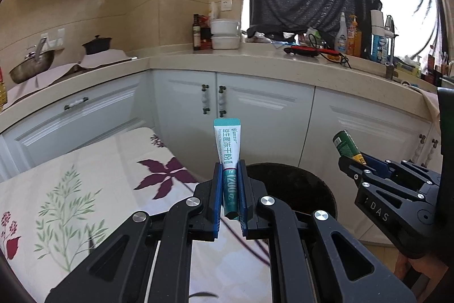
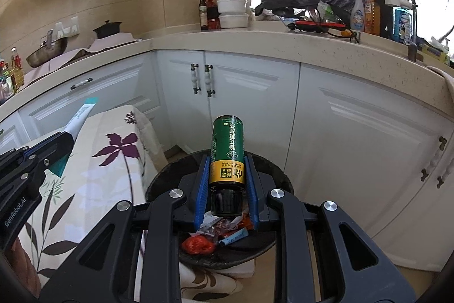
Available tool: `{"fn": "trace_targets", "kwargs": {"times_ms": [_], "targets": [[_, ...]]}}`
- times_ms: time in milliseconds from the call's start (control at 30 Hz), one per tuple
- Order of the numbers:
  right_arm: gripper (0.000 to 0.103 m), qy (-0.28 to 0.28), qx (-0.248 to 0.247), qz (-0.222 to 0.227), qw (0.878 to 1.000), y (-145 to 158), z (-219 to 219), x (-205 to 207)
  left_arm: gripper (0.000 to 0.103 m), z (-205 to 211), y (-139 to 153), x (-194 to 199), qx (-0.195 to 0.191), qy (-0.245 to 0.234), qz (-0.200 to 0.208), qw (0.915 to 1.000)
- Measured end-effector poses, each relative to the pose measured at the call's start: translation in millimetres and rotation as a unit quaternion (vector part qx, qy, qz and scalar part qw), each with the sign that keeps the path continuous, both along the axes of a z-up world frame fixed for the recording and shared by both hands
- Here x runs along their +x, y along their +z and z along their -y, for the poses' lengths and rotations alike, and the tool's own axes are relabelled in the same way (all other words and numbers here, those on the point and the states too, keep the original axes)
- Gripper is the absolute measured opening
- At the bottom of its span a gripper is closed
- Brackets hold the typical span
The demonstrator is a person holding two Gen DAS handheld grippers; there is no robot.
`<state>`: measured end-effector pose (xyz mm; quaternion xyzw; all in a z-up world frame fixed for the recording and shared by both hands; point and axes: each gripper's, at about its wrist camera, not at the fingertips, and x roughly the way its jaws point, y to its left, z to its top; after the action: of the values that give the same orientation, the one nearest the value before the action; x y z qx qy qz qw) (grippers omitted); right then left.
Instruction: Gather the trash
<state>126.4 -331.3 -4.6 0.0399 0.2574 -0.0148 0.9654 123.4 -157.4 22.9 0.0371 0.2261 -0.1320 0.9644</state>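
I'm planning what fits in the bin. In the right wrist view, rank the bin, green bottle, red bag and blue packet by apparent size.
1. Bin
2. Green bottle, though nearness to the camera enlarges it
3. Red bag
4. Blue packet, close to the bag; unsure

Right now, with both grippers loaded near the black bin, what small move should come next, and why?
Probably open the right gripper and let the green-and-yellow bottle with the black cap drop: its jaws grip the bottle directly above the round black trash bin, where wrappers already lie. The left gripper, clamping the teal-and-white sachet, looks closer to the bin's edge.
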Motion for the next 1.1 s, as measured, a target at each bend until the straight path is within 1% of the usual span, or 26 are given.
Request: {"fn": "trace_targets", "kwargs": {"times_ms": [167, 433, 767, 833, 867, 900, 967, 1100], "targets": [[0.023, -0.005, 0.002, -0.006, 1.000, -9, 7, 14, 0.011, 13, -10, 19, 0.005, -0.005, -0.013, 0.9999], [0.023, -0.011, 0.008, -0.014, 1.000, -22, 14, 31, 0.011, 27, -26, 38, 0.017, -0.009, -0.028, 0.9994], [0.023, -0.020, 0.011, -0.017, 1.000, -32, 21, 48, 0.012, 39, -35, 59, 0.021, -0.006, -0.036, 0.9991], [0.024, -0.020, 0.014, -0.019, 1.000, -34, 22, 53, 0.012, 41, -37, 63, 0.020, -0.007, -0.038, 0.9990], [0.031, -0.020, 0.015, -0.018, 1.000, -35, 22, 54, 0.014, 42, -38, 65, 0.021, -0.007, -0.040, 0.9990], [0.041, -0.026, 0.016, -0.015, 0.999, -35, 23, 54, 0.018, 43, -40, 67, 0.022, -0.009, -0.043, 0.9988], [0.043, -0.029, 0.018, -0.014, 0.999, -35, 24, 55, 0.020, 43, -42, 69, 0.024, -0.008, -0.048, 0.9986], [0.043, -0.031, 0.017, -0.014, 0.999, -36, 24, 54, 0.035, 42, -44, 70, 0.021, -0.006, -0.053, 0.9984]]}}
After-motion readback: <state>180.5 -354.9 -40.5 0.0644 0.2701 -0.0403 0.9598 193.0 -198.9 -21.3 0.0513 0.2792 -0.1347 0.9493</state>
